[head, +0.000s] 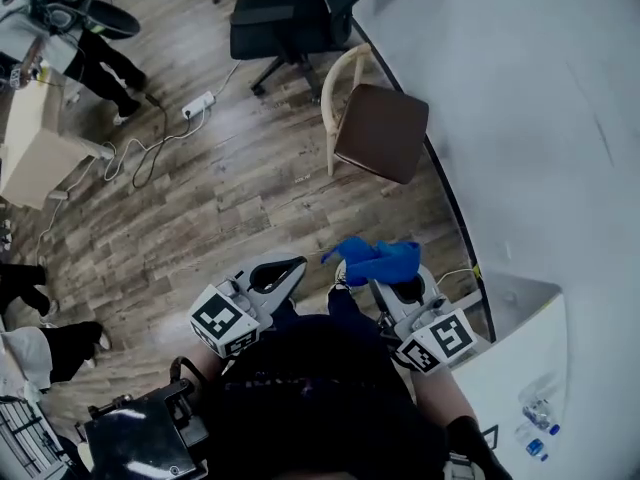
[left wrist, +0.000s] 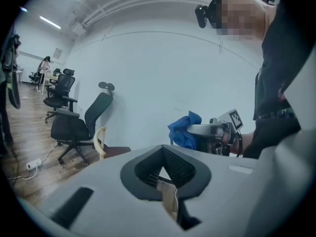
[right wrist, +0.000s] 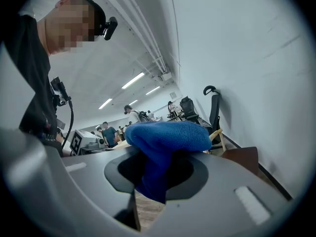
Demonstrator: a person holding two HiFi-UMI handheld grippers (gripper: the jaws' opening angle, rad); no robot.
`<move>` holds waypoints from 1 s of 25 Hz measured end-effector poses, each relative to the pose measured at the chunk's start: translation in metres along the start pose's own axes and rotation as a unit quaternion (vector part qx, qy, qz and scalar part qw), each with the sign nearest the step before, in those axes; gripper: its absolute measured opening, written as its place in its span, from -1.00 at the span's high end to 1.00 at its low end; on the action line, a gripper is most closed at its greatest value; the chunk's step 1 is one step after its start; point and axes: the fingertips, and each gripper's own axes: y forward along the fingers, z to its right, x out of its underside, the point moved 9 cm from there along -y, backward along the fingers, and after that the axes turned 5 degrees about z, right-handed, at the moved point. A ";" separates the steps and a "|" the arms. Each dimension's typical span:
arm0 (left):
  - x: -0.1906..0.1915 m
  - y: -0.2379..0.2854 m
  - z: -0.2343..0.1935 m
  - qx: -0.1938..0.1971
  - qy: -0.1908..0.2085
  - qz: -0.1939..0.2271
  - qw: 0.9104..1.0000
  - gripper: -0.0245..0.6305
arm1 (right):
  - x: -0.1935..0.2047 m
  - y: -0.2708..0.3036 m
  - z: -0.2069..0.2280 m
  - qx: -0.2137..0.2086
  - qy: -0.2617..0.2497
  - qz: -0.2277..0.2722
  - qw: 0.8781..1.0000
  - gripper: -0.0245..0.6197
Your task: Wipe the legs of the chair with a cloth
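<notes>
The chair (head: 381, 131) has a brown seat and pale wooden legs (head: 330, 148); it stands by the white wall, ahead of both grippers. My right gripper (head: 385, 273) is shut on a bunched blue cloth (head: 377, 260), held in the air well short of the chair. The cloth (right wrist: 168, 135) fills the right gripper view's jaws, with the chair (right wrist: 240, 155) beyond it to the right. My left gripper (head: 297, 264) hangs beside it, shut and empty. In the left gripper view the chair (left wrist: 105, 149) is far left and the cloth (left wrist: 183, 130) is at centre.
A black office chair (head: 284, 24) stands behind the wooden one. A white power strip (head: 198, 103) and its cable lie on the wood floor. A person's legs (head: 105, 68) and a pale box (head: 35, 143) are at left. A white table (head: 530, 368) is at lower right.
</notes>
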 end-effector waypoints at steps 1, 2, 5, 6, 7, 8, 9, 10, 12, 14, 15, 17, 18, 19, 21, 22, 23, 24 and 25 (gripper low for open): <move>-0.006 0.002 -0.002 -0.006 -0.001 0.004 1.000 0.91 | -0.004 0.004 0.003 -0.005 0.002 0.000 1.000 0.60; -0.011 0.004 -0.002 -0.012 -0.003 0.009 1.000 0.91 | -0.008 0.005 0.006 -0.008 0.006 0.000 1.000 0.60; -0.012 0.002 0.006 -0.018 -0.014 0.022 1.000 0.91 | -0.010 -0.007 0.005 -0.007 0.021 0.008 1.000 0.60; -0.008 -0.003 0.011 -0.016 -0.018 0.024 0.999 0.91 | -0.008 -0.015 0.000 -0.003 0.026 0.014 1.000 0.60; -0.003 -0.009 0.017 -0.014 -0.024 0.027 0.999 0.91 | -0.005 -0.024 -0.006 0.002 0.028 0.020 0.999 0.60; 0.000 -0.016 0.021 -0.010 -0.030 0.030 0.999 0.91 | -0.002 -0.032 -0.013 0.008 0.028 0.027 0.999 0.60; 0.002 -0.024 0.024 -0.007 -0.036 0.033 0.999 0.91 | 0.001 -0.038 -0.022 0.015 0.027 0.033 0.999 0.60; 0.003 -0.032 0.026 -0.004 -0.040 0.035 0.999 0.91 | 0.004 -0.041 -0.030 0.020 0.027 0.038 0.999 0.60; 0.002 -0.049 0.026 0.001 -0.042 0.037 0.998 0.91 | 0.010 -0.044 -0.049 0.031 0.030 0.044 0.998 0.60; 0.003 -0.069 0.027 0.006 -0.039 0.036 0.999 0.91 | 0.017 -0.045 -0.070 0.039 0.031 0.048 0.998 0.60; 0.005 -0.080 0.027 0.008 -0.038 0.035 0.999 0.91 | 0.021 -0.045 -0.082 0.041 0.031 0.050 0.997 0.60; 0.012 -0.100 0.028 0.011 -0.040 0.034 0.999 0.91 | 0.031 -0.046 -0.104 0.041 0.030 0.050 0.997 0.60; 0.016 -0.110 0.029 0.012 -0.041 0.034 0.999 0.91 | 0.037 -0.047 -0.115 0.041 0.030 0.048 0.998 0.60; 0.020 -0.119 0.031 0.012 -0.042 0.033 0.999 0.91 | 0.043 -0.048 -0.125 0.040 0.030 0.044 0.998 0.60; 0.029 -0.135 0.035 0.011 -0.042 0.034 0.998 0.91 | 0.055 -0.052 -0.142 0.041 0.033 0.039 0.998 0.60; 0.033 -0.142 0.036 0.010 -0.043 0.035 0.998 0.91 | 0.060 -0.054 -0.149 0.042 0.035 0.038 0.998 0.60; 0.037 -0.149 0.038 0.010 -0.044 0.036 0.998 0.91 | 0.066 -0.056 -0.156 0.042 0.036 0.037 0.998 0.60; 0.041 -0.156 0.040 0.011 -0.045 0.035 0.998 0.91 | 0.072 -0.058 -0.164 0.043 0.036 0.036 0.998 0.60; 0.045 -0.162 0.042 0.012 -0.045 0.034 0.998 0.91 | 0.076 -0.060 -0.171 0.044 0.036 0.035 0.998 0.61</move>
